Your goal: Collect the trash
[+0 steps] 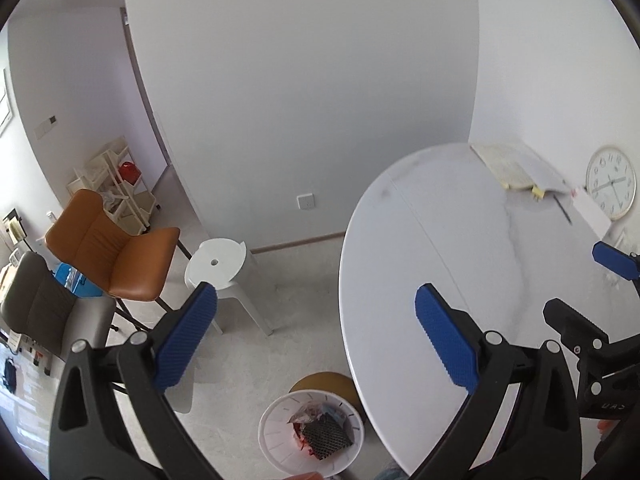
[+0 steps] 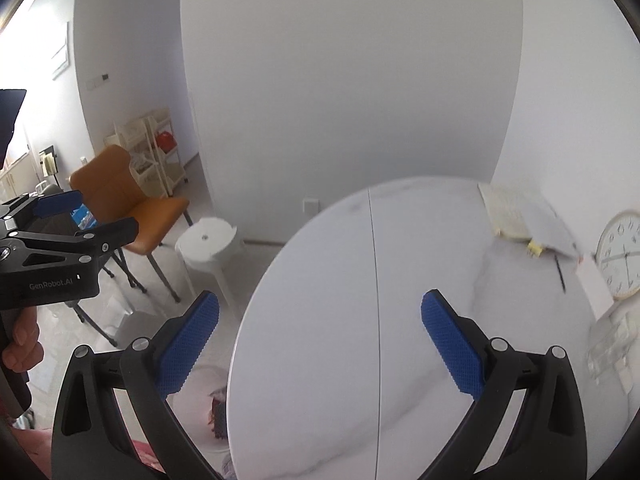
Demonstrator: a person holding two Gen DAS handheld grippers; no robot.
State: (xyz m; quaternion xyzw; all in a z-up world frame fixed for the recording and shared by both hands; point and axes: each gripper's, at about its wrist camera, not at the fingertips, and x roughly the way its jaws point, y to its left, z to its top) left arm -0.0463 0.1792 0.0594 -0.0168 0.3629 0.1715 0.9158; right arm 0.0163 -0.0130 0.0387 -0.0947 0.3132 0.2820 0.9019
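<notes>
A white trash bin (image 1: 276, 436) stands on the floor by the table's edge, below my left gripper (image 1: 316, 308). It holds crumpled red wrappers and a black mesh piece (image 1: 326, 436). My left gripper is open with nothing between its blue pads, high above the bin and the floor. My right gripper (image 2: 320, 312) is open and empty too, over the round white marble table (image 2: 400, 280). In the right wrist view only a sliver of the bin (image 2: 212, 404) shows past the table's rim. A hand (image 2: 20, 344) holds the left gripper's handle.
On the table's far side lie a wall clock (image 2: 620, 256), an open notebook (image 2: 520, 216), a pen (image 2: 560, 272), a white card and clear plastic packaging (image 2: 612, 344). On the floor to the left stand a white stool (image 1: 218, 260), an orange chair (image 1: 116, 248), a grey chair (image 1: 44, 300) and a cream trolley (image 1: 124, 184).
</notes>
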